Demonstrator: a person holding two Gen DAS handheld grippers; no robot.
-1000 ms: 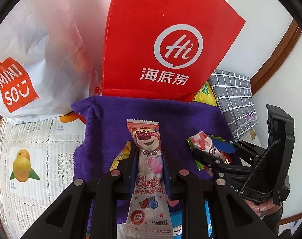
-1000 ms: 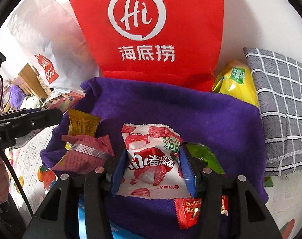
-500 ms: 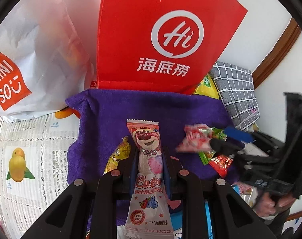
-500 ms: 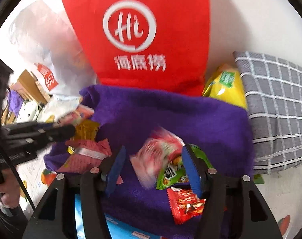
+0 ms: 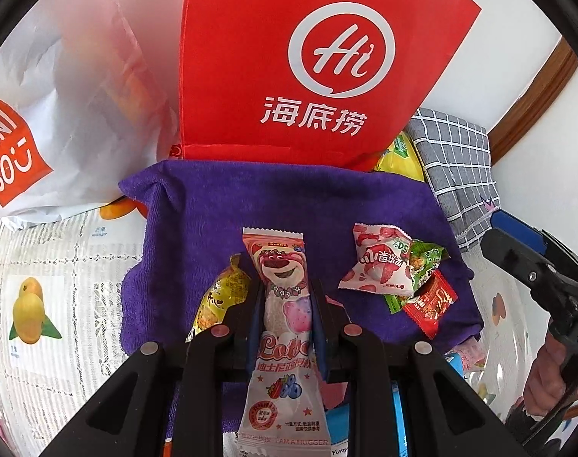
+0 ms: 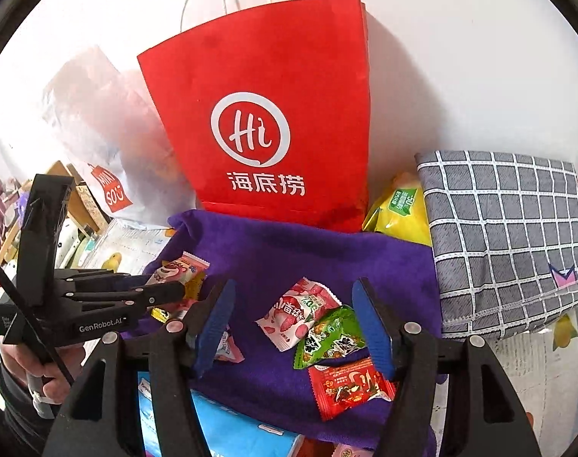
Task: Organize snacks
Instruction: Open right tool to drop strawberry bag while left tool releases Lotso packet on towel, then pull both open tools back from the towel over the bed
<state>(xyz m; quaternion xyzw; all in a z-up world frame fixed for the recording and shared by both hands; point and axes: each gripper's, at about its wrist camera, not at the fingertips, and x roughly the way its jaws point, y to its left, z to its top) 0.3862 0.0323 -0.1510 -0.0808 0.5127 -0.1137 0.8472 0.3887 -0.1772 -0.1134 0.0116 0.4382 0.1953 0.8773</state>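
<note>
White wall, red paper bag (image 5: 308, 61) standing behind a purple towel (image 5: 296, 205). Left wrist view: left gripper (image 5: 285, 304) clamped on pink bear snack bar (image 5: 283, 289); strawberry packet (image 5: 380, 264) lies on towel, right. Right wrist view: right gripper (image 6: 292, 320) parted, empty, above strawberry packet (image 6: 296, 310), green packet (image 6: 329, 337), red packet (image 6: 348, 386) on towel.

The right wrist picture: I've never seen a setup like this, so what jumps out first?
A tall red paper bag with a white "Hi" logo stands at the back, against the wall. Before it lies a purple towel scattered with snack packets, and the right gripper, jaws apart, hangs above a strawberry packet. On the left, the left gripper is shut on a pink bear snack bar.
</note>
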